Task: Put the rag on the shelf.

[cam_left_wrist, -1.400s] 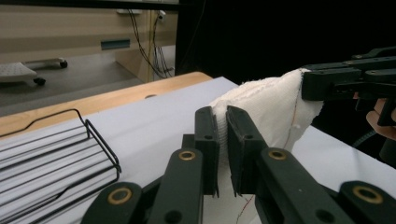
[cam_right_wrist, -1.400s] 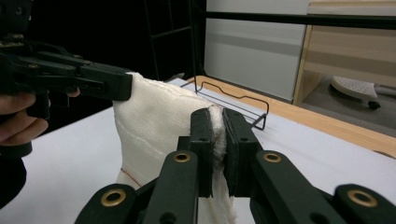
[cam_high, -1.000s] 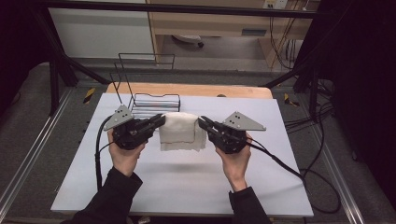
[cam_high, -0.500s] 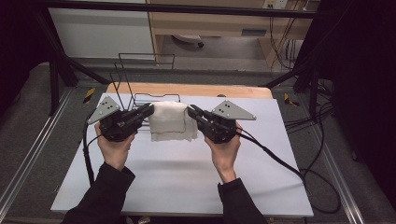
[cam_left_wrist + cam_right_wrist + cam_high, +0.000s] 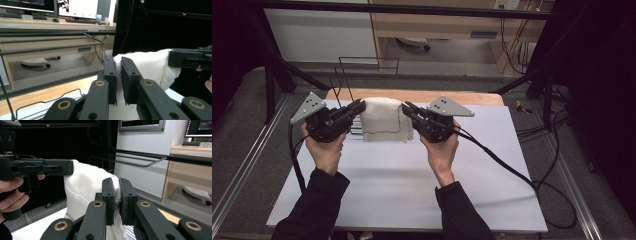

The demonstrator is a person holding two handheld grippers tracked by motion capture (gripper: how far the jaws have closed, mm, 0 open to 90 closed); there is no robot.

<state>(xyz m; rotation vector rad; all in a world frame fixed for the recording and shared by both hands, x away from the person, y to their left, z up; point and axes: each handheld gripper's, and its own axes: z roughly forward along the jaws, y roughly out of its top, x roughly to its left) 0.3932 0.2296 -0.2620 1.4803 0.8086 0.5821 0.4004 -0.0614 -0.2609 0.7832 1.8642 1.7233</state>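
White tabletop (image 5: 412, 190) carries the work: the left gripper (image 5: 357, 107) and right gripper (image 5: 408, 109) have moved farther from the person, each with jaws clamped on one side of the folded white terry towel (image 5: 384, 120). The towel now hangs lifted just before the black wire rack (image 5: 362, 80), so I judge placing it there comes next.

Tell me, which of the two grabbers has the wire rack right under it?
The left gripper, at the towel's left edge. The black wire rack sits beneath and behind it; the right gripper hangs over bare table.

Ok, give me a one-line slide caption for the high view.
Left gripper and right gripper hold a folded white towel raised by the wire rack.
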